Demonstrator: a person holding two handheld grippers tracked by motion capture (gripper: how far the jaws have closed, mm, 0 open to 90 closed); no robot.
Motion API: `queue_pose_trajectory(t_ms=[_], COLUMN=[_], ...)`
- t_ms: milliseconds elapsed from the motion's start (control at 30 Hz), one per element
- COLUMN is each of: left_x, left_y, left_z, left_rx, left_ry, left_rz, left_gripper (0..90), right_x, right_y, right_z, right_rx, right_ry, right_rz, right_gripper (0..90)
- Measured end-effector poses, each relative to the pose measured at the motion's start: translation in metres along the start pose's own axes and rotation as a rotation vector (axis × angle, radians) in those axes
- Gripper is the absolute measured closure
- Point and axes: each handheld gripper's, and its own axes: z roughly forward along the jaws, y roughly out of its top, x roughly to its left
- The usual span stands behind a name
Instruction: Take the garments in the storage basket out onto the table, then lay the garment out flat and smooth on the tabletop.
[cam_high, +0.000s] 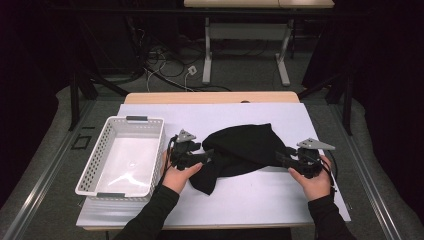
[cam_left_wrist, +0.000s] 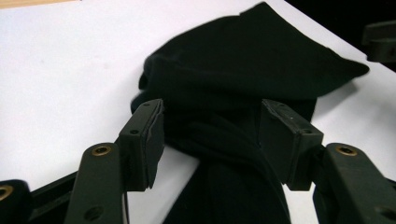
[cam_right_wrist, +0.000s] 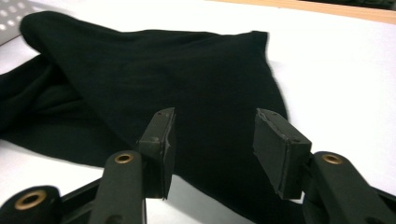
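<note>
A black garment lies crumpled near the middle of the white worktop, its long axis running roughly left to right between two hand-held tongs, with a narrower tail drooping toward the person at its left end. The left tongs sit at that left end, the right tongs at the opposite edge, so each hand has its own end of the cloth within reach and neither is clearly the nearer. In the left gripper view, the left tongs stand partly open with a bunched fold of fabric rising between the pads, which do not appear to press on it. In the right gripper view, the right tongs are likewise partly open, the cloth's edge lying in the gap but not pinched. An empty white perforated basket stands just beside the left hand, well apart from the right hand; the garment lies directly to its right.
</note>
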Motion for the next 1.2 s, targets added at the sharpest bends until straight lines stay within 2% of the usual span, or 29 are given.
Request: queue_pose_trajectory(t_ms=[100,267,367,500,700,767,933,1000,1133,1200], left_x=[-0.003,-0.007,-0.009,-0.011,-0.017,-0.022,-0.037,-0.043,-0.052,-0.052], left_y=[-0.007,-0.018,-0.025,-0.032,-0.041,-0.044,-0.05,-0.052,-0.058,-0.06], left_z=[-0.006,-0.015,-0.018,-0.023,-0.026,-0.025,-0.017,-0.013,-0.004,0.0], left_rx=[-0.01,-0.025,-0.024,-0.025,-0.016,-0.012,0.025,0.045,0.08,0.088], left_ry=[-0.006,-0.019,-0.011,-0.011,-0.021,-0.029,-0.048,-0.061,-0.038,-0.032], left_rz=[0.013,0.011,0.019,0.02,0.022,0.024,0.078,0.081,0.119,0.122], left_gripper=[39.6,38.5,37.7,37.4,37.4,37.4,37.5,37.5,37.4,37.5], right_x=[0.007,0.021,0.028,0.033,0.035,0.036,0.04,0.041,0.044,0.046], right_y=[0.0,-0.002,-0.003,-0.005,-0.006,-0.007,-0.008,-0.008,-0.009,-0.009], right_z=[0.002,0.005,0.007,0.009,0.012,0.012,0.015,0.016,0.018,0.02], right_rx=[0.002,-0.001,-0.004,-0.01,-0.006,-0.001,0.009,0.011,0.02,0.025], right_ry=[0.012,0.029,0.032,0.039,0.048,0.049,0.062,0.062,0.077,0.082], right_rz=[-0.018,-0.041,-0.064,-0.084,-0.087,-0.086,-0.101,-0.104,-0.11,-0.117], right_gripper=[48.3,46.8,46.3,45.9,45.6,45.6,45.6,45.6,45.6,45.6])
